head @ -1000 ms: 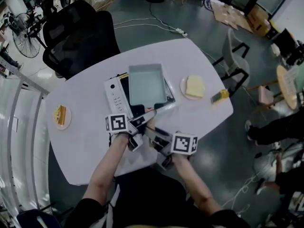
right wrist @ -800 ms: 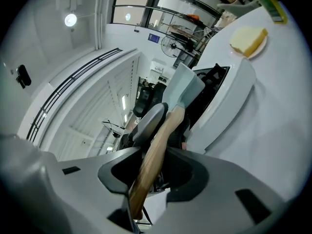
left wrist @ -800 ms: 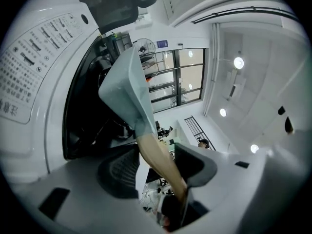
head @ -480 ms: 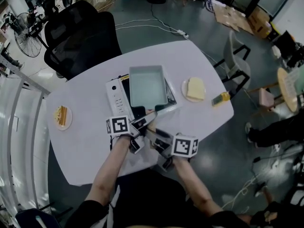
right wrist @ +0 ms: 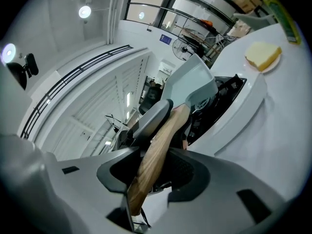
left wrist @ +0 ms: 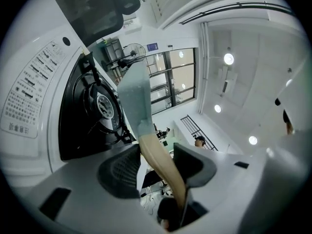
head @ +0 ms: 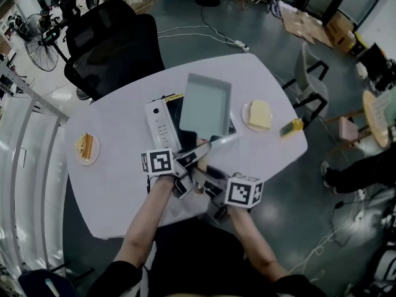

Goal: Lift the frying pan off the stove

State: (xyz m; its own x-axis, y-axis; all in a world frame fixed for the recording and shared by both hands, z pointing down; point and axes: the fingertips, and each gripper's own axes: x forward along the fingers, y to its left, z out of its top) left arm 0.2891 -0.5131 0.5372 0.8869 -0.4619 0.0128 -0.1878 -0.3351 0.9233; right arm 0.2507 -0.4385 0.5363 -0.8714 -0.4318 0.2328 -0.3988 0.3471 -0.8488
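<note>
Above the stove on the white bench, I hold the frying pan clear and tilted. Left tool and right tool both clamp its wooden handle, sharing the weight. The left jaws have just been closing and the right jaws opening slightly.

Pale pan, loud marker cubes

Frying pan is pale grey-green with a brown wood-grain handle. The stove is white with a black top, table white. Left gripper and right gripper are grey with black-and-white square markers.
</note>
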